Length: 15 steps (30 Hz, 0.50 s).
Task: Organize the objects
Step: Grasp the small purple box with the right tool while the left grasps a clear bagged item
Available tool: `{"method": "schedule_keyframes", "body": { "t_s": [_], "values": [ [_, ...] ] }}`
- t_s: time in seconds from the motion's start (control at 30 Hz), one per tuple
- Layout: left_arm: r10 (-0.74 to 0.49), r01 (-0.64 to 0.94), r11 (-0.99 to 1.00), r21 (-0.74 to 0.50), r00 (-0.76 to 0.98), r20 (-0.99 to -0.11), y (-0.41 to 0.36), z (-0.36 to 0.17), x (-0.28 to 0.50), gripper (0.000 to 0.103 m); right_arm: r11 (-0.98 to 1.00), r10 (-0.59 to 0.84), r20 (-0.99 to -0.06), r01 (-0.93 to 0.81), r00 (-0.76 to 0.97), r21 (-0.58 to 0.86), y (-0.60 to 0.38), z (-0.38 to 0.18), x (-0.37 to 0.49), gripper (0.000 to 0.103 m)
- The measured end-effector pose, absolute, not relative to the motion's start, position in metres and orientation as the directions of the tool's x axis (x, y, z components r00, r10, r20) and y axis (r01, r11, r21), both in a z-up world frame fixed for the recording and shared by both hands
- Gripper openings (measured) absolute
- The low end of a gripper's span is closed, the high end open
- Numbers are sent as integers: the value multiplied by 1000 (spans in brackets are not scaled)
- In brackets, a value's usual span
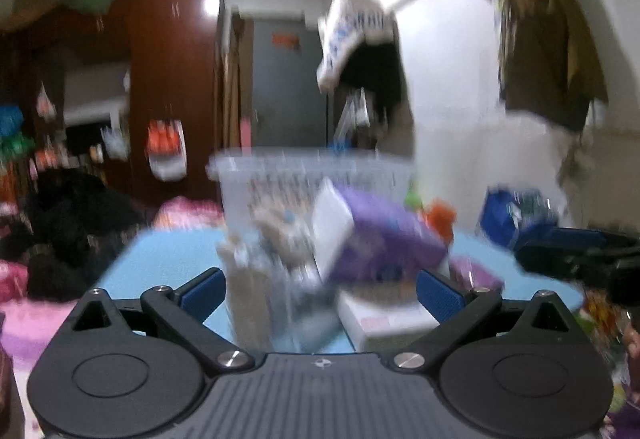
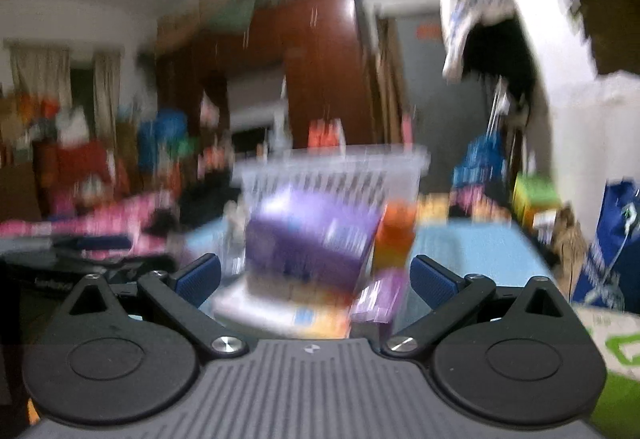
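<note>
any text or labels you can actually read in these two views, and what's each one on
None can be read; both views are motion-blurred.
Purple box: print smeared, unreadable.
Flat white box under it: pink marking, blurred.
White hanging bag: blue print, illegible.
Blue bag: white print, illegible.
Orange sign on the grey door: blurred.
Black device at the left edge of the right wrist view: pale lettering, too blurred to read.
</note>
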State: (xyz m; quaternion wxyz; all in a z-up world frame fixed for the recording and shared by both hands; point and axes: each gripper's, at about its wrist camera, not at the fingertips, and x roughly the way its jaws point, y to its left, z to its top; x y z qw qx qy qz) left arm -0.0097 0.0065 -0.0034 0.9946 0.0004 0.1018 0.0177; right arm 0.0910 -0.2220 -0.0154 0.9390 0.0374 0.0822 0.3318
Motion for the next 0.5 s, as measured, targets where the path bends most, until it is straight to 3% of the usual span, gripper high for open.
{"method": "schedule_keyframes", "body": {
  "t_s": [0.07,0.17,0.4,0.5],
  "values": [
    [90,-87,996,23,985,-146,10,-1,-11,103,811,581,-67,-569,811,134,-234,-16,93,103],
    [132,-123,990,76,983,-130,13,-2,2,103,820,567,-71,-553,821,148,-246,-23,106,103],
    [123,-124,992,12,964,-236,44,-21,33,102,817,577,-192,-566,794,112,-228,-48,129,103],
    [122,-122,992,13,960,-251,50,-27,36,94,807,590,-202,-577,781,124,-224,-50,131,101]
  ]
}}
